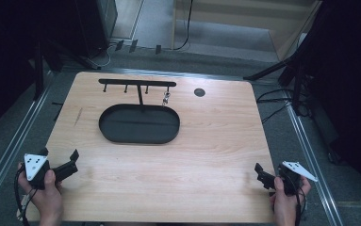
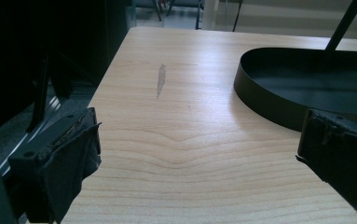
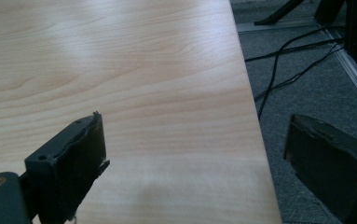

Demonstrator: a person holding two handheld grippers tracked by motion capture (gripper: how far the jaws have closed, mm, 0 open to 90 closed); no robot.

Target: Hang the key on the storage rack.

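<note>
A black oval tray (image 1: 121, 140) lies on the far left half of the wooden table (image 1: 216, 141). From its back rises a thin black stand with a hook bar (image 1: 138, 83), and a small metal piece (image 1: 167, 98) hangs from the rightmost hook. My left gripper (image 1: 60, 154) rests near the front left corner, open and empty. In the left gripper view, the left gripper (image 2: 199, 140) points at the tray's wall (image 2: 260, 93). My right gripper (image 1: 262, 175) is at the front right corner, open and empty. In the right gripper view, the right gripper (image 3: 195, 149) straddles the table's right edge.
A small black round disc (image 1: 199, 92) sits in the tabletop at the back right. A pale scuff (image 2: 161, 79) marks the wood left of the tray. Cables (image 3: 288, 60) and stand legs lie on the grey carpet right of the table.
</note>
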